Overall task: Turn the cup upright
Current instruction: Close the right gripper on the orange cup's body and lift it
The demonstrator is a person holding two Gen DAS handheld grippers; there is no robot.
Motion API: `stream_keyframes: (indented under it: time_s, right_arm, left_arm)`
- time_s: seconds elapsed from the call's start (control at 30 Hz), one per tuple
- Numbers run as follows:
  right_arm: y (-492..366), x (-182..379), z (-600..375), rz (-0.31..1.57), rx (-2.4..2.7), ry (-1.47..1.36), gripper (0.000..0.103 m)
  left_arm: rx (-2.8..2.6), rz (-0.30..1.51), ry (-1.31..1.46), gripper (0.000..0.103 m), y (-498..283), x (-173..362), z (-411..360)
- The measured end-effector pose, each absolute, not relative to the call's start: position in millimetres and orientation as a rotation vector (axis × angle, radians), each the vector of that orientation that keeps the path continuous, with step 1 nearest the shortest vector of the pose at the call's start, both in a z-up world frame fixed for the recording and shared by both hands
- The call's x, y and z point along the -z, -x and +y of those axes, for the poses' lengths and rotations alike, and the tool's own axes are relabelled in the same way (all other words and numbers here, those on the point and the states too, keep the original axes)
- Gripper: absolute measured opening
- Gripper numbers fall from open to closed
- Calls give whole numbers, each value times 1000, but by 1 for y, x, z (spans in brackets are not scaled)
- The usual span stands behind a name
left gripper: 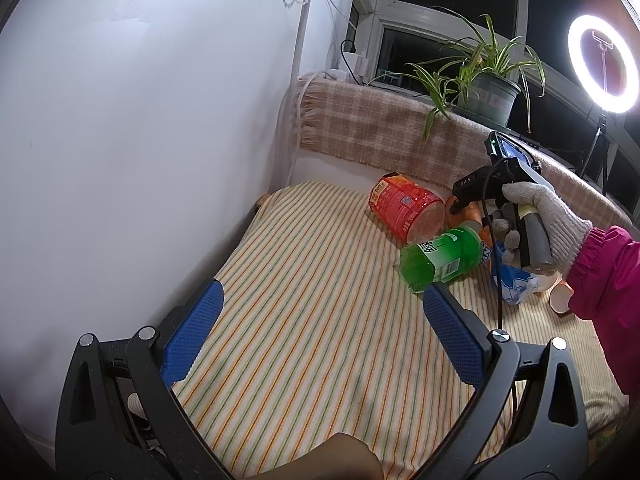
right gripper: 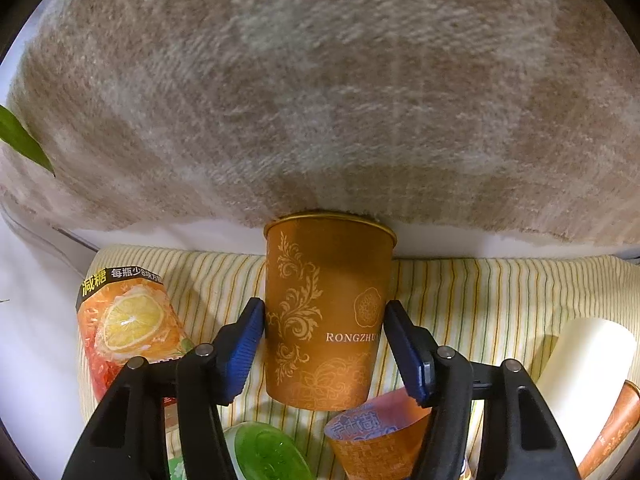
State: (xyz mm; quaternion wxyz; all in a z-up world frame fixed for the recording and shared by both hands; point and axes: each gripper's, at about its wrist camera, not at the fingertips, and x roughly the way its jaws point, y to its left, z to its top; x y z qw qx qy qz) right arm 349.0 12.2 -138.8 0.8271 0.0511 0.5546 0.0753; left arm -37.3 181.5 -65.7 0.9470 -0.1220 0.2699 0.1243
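An orange paper cup [right gripper: 326,316] with gold floral print and "RONGZHUA" lettering stands upright, rim up, between the blue pads of my right gripper [right gripper: 324,336], which is shut on its sides. Its base is just above or on the striped cloth [right gripper: 500,300]; I cannot tell which. In the left wrist view the right gripper body [left gripper: 516,208] is held by a gloved hand, and the cup [left gripper: 466,212] shows only as an orange patch behind it. My left gripper [left gripper: 320,332] is open and empty, low over the striped cloth [left gripper: 300,320].
A red-orange bottle [left gripper: 406,210] and a green bottle [left gripper: 440,256] lie on their sides beside the cup. A white cup [right gripper: 588,372] lies at right, an orange-blue wrapper [right gripper: 376,436] in front. A plaid blanket [right gripper: 320,100] rises behind; a wall [left gripper: 140,140] is at left.
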Motion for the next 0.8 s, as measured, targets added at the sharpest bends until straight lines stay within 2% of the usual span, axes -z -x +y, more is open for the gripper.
stream_keyframes:
  time_s: [0.57, 0.8]
  right_arm:
    - [-334, 96, -30, 1160, -321, -247, 62]
    - [-303, 70, -54, 1118, -372, -301, 62]
  left_arm:
    - [-240, 522, 207, 102, 39, 52, 163]
    - [-234, 508, 186, 102, 45, 45, 152]
